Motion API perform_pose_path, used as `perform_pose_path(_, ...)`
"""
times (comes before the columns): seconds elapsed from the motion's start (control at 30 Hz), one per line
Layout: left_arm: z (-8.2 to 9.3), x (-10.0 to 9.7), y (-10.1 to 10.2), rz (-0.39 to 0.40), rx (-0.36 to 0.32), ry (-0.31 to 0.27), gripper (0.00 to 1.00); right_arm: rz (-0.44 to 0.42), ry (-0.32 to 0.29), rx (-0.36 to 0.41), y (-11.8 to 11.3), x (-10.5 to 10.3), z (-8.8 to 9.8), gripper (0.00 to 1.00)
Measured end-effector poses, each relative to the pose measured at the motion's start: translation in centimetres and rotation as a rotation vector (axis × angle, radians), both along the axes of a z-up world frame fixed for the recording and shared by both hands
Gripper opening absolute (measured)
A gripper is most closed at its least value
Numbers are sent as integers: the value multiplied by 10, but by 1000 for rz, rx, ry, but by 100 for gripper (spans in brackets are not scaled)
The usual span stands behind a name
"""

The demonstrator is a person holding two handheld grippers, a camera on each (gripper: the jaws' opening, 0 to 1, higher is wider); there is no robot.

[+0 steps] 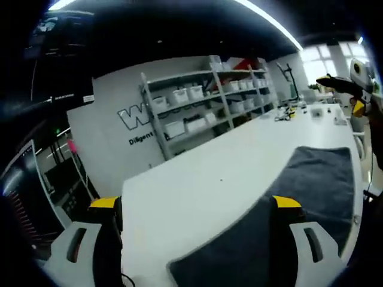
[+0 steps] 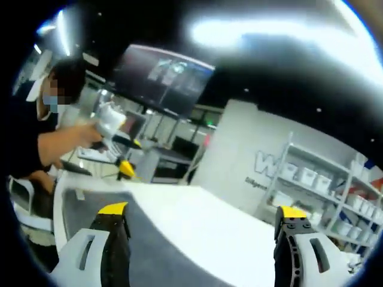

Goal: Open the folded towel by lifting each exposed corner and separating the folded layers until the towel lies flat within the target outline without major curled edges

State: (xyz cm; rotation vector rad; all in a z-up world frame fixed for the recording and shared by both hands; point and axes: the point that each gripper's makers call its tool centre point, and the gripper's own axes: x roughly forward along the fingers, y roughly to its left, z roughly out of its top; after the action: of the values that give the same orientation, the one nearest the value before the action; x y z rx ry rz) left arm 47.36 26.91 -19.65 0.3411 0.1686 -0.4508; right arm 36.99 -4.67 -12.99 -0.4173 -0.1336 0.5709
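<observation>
Both my left gripper and right gripper hang with jaws spread wide and empty above the white counter, where the grey towel seems nearly flat, outline and edges unchecked.

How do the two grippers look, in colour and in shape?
The left gripper has two pale grey jaws with black inner faces, yellow tips and a slot in each outer shell. A thin dark cable hangs by its left jaw. The right gripper looks the same: grey shells with slots, black inner faces, yellow tips. Both rise over a white table with a dark grey towel.
</observation>
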Motion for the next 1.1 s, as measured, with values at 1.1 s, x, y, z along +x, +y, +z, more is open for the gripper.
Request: perform_pose_path(1.1,-82,19,37,147,91,201,93,-263,53,-2,-163,37,-33,100)
